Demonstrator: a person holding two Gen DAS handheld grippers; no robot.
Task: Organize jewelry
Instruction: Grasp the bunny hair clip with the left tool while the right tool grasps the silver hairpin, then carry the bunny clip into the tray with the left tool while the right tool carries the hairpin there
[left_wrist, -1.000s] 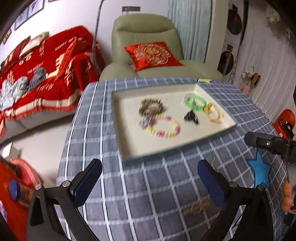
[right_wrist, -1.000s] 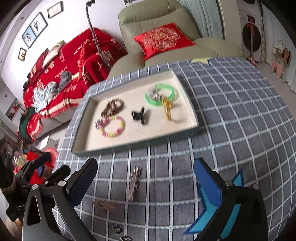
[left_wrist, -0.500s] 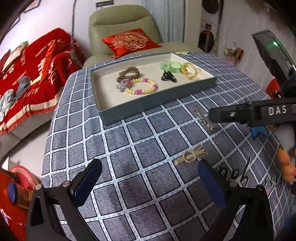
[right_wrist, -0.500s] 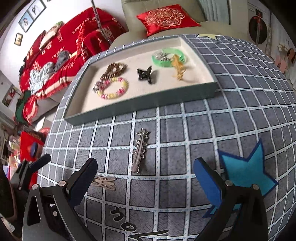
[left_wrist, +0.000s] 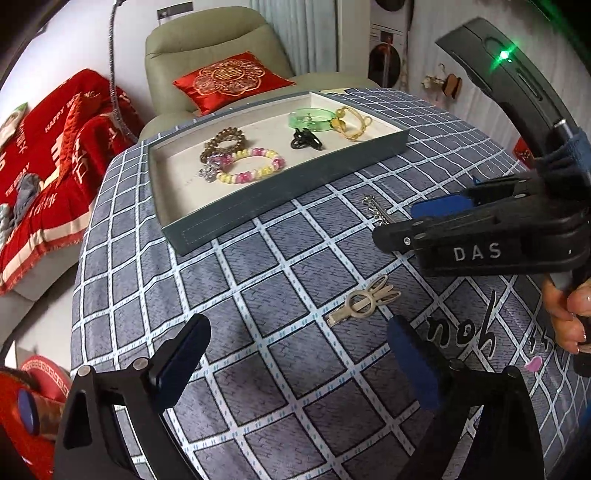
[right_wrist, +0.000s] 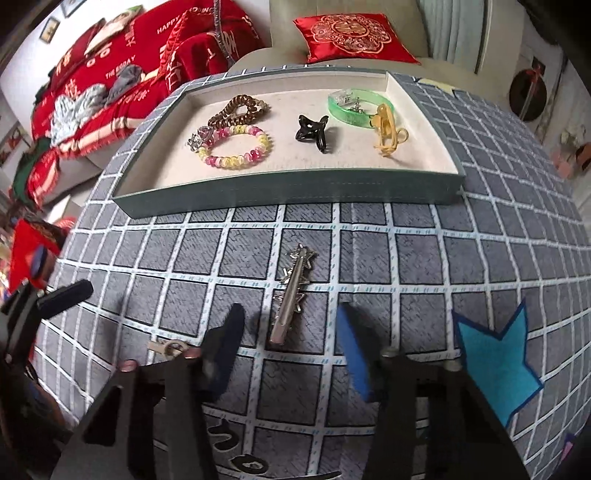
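Now the silver hair clip (right_wrist: 293, 291) is lying on the checked surface (right_wrist: 480, 258) just before the tray (right_wrist: 288, 192), between my right tongs (right_wrist: 290, 350), which are hanging released. My left tongs (left_wrist: 299, 362) are hovering released near the beige clip (left_wrist: 364, 301).

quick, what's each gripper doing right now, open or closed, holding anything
Left gripper: open, holding nothing, above the tablecloth near the beige hair clip.
Right gripper: open, holding nothing; its fingers straddle the silver hair clip on the cloth.
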